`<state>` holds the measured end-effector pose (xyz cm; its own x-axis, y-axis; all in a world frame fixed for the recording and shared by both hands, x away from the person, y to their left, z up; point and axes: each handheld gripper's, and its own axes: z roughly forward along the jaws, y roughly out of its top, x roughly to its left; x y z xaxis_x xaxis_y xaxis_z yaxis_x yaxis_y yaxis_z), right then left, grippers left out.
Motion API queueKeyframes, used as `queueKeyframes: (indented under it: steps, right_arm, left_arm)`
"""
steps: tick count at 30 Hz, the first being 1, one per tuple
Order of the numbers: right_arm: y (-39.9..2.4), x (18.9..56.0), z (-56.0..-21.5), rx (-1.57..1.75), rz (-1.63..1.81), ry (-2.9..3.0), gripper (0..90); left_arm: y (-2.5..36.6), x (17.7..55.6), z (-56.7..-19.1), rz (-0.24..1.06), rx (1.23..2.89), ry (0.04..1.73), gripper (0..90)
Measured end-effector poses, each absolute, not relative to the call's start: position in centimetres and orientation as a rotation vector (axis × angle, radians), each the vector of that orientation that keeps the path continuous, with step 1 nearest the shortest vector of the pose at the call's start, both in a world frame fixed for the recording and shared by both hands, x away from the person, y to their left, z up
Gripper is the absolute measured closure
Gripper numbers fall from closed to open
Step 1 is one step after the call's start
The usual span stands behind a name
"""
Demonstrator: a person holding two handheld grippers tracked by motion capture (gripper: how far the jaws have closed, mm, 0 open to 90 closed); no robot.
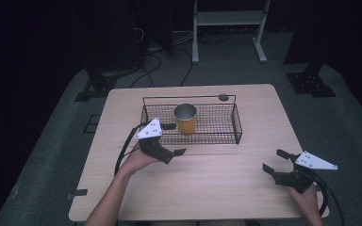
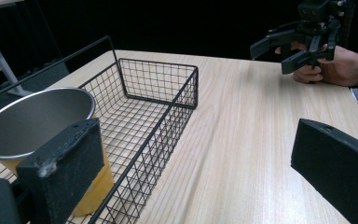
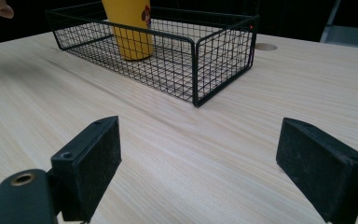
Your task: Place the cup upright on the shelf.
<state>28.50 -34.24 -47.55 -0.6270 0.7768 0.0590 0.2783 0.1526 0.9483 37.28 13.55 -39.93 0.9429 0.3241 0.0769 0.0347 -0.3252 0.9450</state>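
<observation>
On the wooden table [image 1: 217, 188], a yellow cup [image 1: 185, 118] stands upright inside the black wire basket [image 1: 226, 123] — toward its left end. Left gripper [image 1: 174, 139] — jaws wide apart, holding nothing — sits at the basket's front-left corner. Right gripper [image 1: 274, 161] rests well apart, also spread wide and empty.

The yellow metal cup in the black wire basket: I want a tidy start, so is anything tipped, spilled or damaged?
Nothing stands out. The yellow metal cup stands upright and looks empty in the black wire basket, which sits square on the light wooden table. Both grippers, left and right, are open and hold nothing.
</observation>
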Motion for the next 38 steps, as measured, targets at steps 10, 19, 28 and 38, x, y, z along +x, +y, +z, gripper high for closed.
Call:
queueKeyframes:
  steps: [10,19,28,38]
  right_arm:
    - [-34.2,28.5,-47.6,1.001,1.482,1.990,12.8]
    - [-34.2,28.5,-47.6,0.998,1.481,1.993,12.8]
    - [-34.2,28.5,-47.6,0.993,1.477,1.996,12.8]
    - [-34.3,28.5,-47.6,0.990,1.482,1.997,12.8]
  left_arm:
    - [13.6,36.3,-40.4,0.298,1.881,0.255,1.4]
    - [14.0,35.4,-40.5,0.304,1.862,0.259,1.4]
    - [14.5,34.3,-41.5,0.305,1.854,0.279,1.4]
    - [14.9,33.0,-42.1,0.313,1.840,0.301,1.4]
